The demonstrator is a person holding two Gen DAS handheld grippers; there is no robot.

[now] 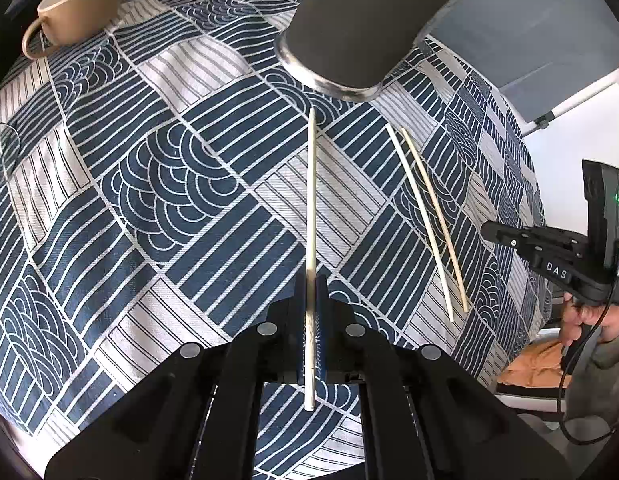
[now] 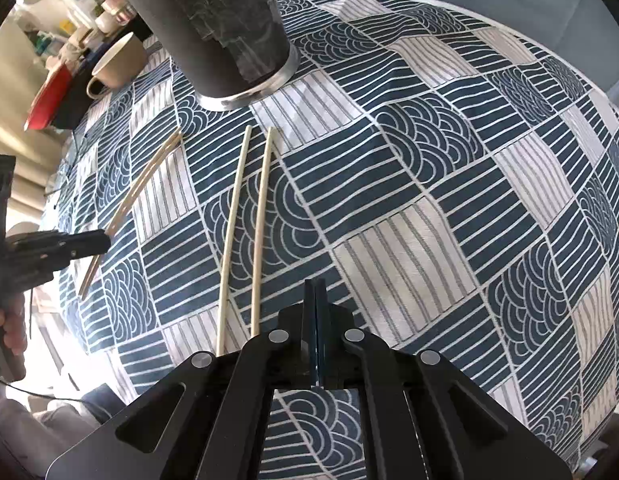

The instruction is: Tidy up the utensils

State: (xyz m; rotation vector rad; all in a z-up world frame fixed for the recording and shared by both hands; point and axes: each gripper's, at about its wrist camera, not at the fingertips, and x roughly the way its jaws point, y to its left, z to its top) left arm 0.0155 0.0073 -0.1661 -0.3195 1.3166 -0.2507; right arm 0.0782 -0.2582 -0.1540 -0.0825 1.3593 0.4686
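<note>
Nearest us, the left gripper (image 1: 310,280) has its jaws clenched on pale, slim chopsticks (image 1: 311,200) lifted over the bench (image 1: 169,208); our right gripper (image 2: 315,284) is clamped empty; two matching chopsticks (image 2: 249,216) lie beside it, near the dark holder (image 2: 213,24).

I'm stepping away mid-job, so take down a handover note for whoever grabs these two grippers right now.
Left gripper: shut on the held chopsticks, which look like a pair from the other camera, tips towards the dark holder.
Right gripper: shut, empty, beside the loose chopsticks.
Things: the loose pair lies on the tablecloth; the holder stands upright behind it; the mug is off to the side.
Done: one pair picked up.
Left: probably drop it in the holder, then the loose pair. The holder's inside is hidden.
</note>
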